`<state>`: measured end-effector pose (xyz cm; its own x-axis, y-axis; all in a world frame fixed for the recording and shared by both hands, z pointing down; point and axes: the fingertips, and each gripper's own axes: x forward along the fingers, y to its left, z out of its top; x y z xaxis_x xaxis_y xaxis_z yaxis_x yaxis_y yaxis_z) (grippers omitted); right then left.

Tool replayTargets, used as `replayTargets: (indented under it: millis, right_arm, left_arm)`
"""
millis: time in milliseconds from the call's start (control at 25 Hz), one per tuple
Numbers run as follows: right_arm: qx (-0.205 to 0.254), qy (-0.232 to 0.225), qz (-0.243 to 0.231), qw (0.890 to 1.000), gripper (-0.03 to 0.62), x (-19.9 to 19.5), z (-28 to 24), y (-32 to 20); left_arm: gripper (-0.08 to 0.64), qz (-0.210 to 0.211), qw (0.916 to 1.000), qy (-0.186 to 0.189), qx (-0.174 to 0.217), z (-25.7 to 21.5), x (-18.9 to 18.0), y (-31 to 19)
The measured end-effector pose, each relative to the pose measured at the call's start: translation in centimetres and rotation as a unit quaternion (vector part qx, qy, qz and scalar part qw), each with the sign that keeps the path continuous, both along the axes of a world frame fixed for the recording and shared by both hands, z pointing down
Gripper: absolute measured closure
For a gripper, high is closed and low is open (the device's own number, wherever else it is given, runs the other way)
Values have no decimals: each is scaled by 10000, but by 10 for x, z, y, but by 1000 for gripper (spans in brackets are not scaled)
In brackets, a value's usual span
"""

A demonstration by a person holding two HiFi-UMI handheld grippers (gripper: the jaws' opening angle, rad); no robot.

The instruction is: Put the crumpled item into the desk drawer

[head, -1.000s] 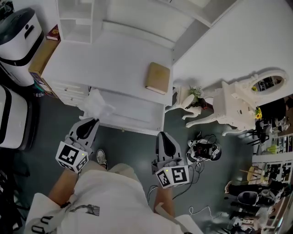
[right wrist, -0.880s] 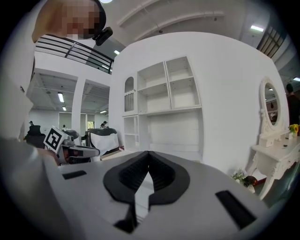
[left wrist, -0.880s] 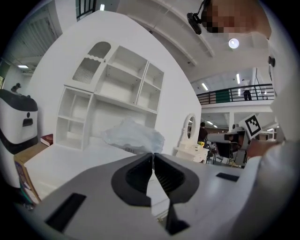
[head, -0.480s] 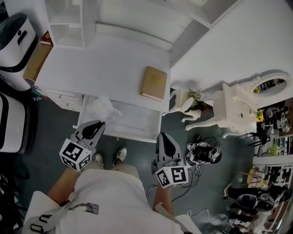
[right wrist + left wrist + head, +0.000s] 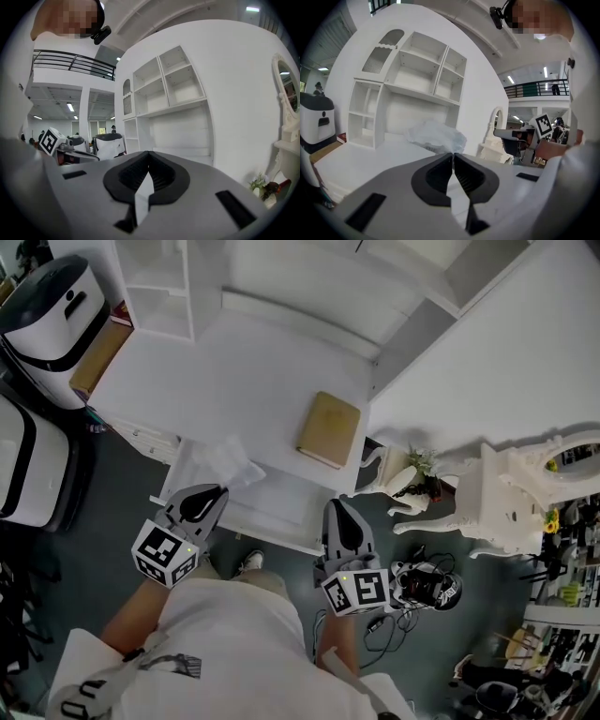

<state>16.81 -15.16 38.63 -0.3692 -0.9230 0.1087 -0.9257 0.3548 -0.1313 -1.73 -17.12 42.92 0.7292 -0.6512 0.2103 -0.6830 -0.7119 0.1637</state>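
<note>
The left gripper (image 5: pixel 214 491) (image 5: pixel 453 154) is pinching the crumpled item (image 5: pixel 225 460) (image 5: pixel 436 136), a translucent white wad fanning lengthwise away from the jaws over the drawer's (image 5: pixel 281 507) left end. The right gripper (image 5: pixel 339 507) (image 5: pixel 149 153) is staying clenched, empty.

Two hand-held grippers (image 5: pixel 212 493) (image 5: pixel 338 507), one crumpled item (image 5: pixel 225 461), one book (image 5: pixel 328 429), one drawer (image 5: pixel 281 504)

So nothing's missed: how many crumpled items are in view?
1: the crumpled item, pinched by the left tool at the left end of the drawer. Others may be hidden.
</note>
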Motion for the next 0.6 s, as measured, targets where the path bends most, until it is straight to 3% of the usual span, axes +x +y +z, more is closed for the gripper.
replayTargets:
  millis: [240,600]
  right_arm:
    - [-246,-60,-155,9996,583,-3,20,-8]
    - [-489,1,-117,9987,583,4,40,-4]
  left_arm:
    - [534,-172,9991,-218,-313,31,-8,-5]
    - [534,-100,9966,-509,-633,78,-1,-17]
